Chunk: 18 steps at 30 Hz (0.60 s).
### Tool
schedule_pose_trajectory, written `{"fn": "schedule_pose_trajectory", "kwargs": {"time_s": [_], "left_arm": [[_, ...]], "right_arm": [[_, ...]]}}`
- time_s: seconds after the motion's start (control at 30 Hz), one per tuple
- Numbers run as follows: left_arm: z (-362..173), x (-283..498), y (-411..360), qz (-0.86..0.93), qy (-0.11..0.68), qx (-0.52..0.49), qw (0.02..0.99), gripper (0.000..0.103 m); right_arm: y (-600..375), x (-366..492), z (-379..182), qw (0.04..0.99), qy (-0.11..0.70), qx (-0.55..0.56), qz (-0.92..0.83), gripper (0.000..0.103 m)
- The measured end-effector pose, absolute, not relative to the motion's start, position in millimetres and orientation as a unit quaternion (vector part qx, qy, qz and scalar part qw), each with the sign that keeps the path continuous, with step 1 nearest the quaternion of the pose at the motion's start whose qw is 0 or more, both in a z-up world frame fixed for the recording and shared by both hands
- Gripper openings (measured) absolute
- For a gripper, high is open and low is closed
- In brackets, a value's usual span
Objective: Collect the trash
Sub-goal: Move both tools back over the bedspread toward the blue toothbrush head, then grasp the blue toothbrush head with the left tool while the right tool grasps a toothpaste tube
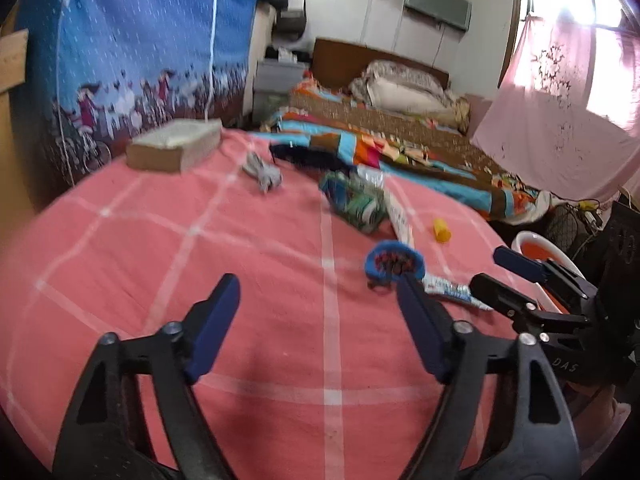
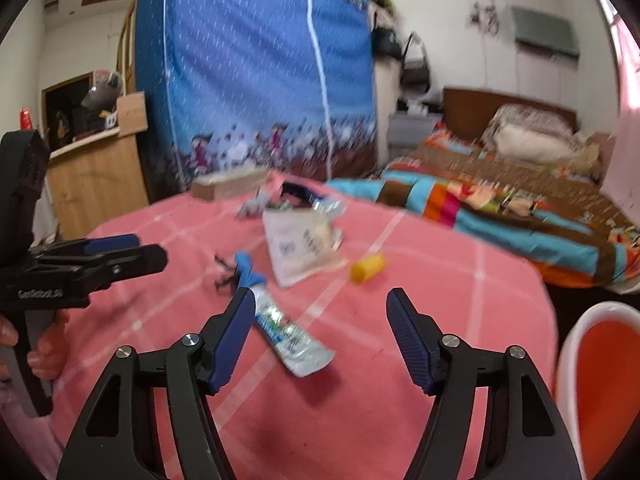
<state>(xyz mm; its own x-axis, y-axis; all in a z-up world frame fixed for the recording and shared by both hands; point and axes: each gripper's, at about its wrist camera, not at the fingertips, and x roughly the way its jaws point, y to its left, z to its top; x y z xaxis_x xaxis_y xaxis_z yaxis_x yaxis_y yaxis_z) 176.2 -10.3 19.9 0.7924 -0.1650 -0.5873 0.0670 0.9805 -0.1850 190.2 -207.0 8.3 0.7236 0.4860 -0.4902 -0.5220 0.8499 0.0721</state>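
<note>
On the pink checked tablecloth point(image 2: 460, 300) the nearest piece of rubbish is a flattened silver foil wrapper with blue and green print point(image 2: 294, 334). In the right wrist view it lies in the lower middle of the frame, its long axis running from upper left to lower right, so it sits slantwise across the line the tongs point along. The right gripper point(image 2: 320, 332) stands partly open with nothing between its pads; its left blue pad point(image 2: 234, 340) is just beside the upper end of the wrapper, perhaps overlapping it in the picture, while the right pad is well clear. Whether the pad touches the foil I cannot tell.

In the left wrist view the same wrapper point(image 1: 452, 290) shows at the right of centre, beyond that gripper's right finger. The left gripper point(image 1: 320, 316) is also partly open and holds nothing, with only bare cloth between its fingers. The right gripper is the nearer one, by my judgement.

Further up the cloth lie a crumpled white paper bag point(image 2: 304, 248) and a small yellow plastic cap point(image 2: 368, 267). A white bin with an orange inside point(image 2: 600, 380) sits at the lower right edge.

The coming grasp probably turns on shifting the right tongs slightly leftward in frame, so that the pads straddle the wrapper across its narrow width.
</note>
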Motion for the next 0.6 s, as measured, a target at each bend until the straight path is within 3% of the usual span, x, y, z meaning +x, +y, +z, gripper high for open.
{"fn": "schedule_pose_trajectory", "kwargs": {"time_s": [0.27,0.37,0.6], "left_arm": [[11.8,183.7,-14.3,-0.078,0.354,-0.081,0.929,0.073],[10.1,187.1,-16.1,-0.082,0.364,-0.078,0.925,0.073],[9.6,193.8,-22.6,-0.099,0.375,-0.066,0.919,0.073]], "right_arm": [[-200.8,193.7,-3.1,0.905,0.298,-0.047,0.301,0.049],[-200.4,192.4,-3.1,0.901,0.300,-0.045,0.311,0.037],[-206.2,187.9,-0.7,0.908,0.292,-0.050,0.296,0.026]]}}
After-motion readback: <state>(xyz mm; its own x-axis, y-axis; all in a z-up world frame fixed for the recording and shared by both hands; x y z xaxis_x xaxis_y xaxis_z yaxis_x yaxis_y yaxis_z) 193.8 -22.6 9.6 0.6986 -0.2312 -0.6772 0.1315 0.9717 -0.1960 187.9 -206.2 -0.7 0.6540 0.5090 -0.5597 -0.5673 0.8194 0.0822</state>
